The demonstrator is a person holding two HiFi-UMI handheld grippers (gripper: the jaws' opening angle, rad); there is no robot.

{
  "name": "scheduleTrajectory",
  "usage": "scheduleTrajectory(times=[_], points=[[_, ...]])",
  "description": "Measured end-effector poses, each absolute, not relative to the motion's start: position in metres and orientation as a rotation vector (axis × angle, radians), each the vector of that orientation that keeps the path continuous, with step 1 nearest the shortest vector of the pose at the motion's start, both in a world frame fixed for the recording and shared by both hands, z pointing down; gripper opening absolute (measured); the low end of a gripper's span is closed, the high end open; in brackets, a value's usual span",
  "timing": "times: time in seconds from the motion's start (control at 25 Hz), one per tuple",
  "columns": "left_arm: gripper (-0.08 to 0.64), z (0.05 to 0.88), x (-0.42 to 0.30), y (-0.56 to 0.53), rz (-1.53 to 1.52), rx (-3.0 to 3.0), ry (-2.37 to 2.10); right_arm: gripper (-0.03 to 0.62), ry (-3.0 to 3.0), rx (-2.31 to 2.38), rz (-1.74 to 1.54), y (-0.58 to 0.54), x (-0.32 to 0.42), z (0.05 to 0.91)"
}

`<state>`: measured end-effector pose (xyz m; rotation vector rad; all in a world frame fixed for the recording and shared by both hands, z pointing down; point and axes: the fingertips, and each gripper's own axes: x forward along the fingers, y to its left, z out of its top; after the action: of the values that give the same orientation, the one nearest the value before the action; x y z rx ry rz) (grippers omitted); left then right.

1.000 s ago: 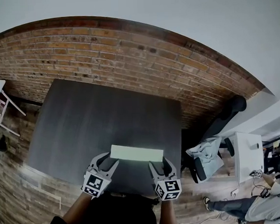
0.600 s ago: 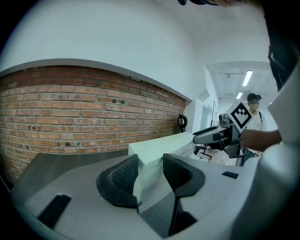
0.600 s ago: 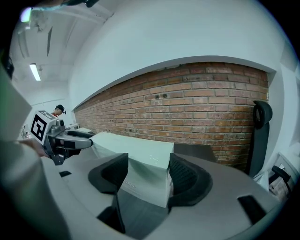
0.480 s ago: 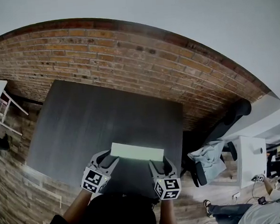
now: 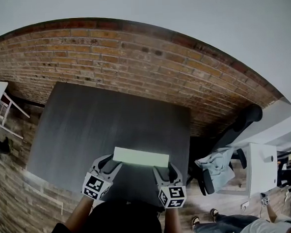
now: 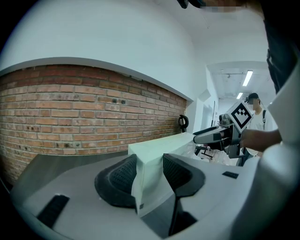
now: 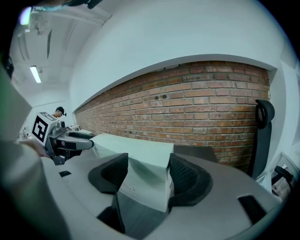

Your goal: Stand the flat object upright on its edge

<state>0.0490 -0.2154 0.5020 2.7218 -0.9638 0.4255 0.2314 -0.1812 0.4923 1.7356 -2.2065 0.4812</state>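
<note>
Head view: my left gripper [image 5: 110, 166] and my right gripper [image 5: 163, 170] reach forward side by side from the near edge of the dark table [image 5: 101, 121], with the marker cubes turned up toward me. Between them I hold a long pale box [image 5: 140, 157], one gripper at each end. It lies crosswise, left to right, over the near part of the table. I cannot tell if it touches the surface. The near edge is just under my grippers. The right edge is close to my right gripper, and an office chair [image 5: 222, 158] stands past it. The table surface stretches far toward the brick wall [image 5: 132, 55]. In the left gripper view both pads press on the left end of the box. In the right gripper view the jaws pinch the right end the same way.
</note>
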Motion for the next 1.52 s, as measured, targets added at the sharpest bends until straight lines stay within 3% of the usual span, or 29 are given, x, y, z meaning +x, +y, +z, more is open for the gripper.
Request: scheduleTrajectory(times=[1.52], points=[[0.186,0.485,0.032,-0.199,0.311,2.726,-1.063,0.287,-2.229,1.789,0.371,-0.158,0.225,0.469]])
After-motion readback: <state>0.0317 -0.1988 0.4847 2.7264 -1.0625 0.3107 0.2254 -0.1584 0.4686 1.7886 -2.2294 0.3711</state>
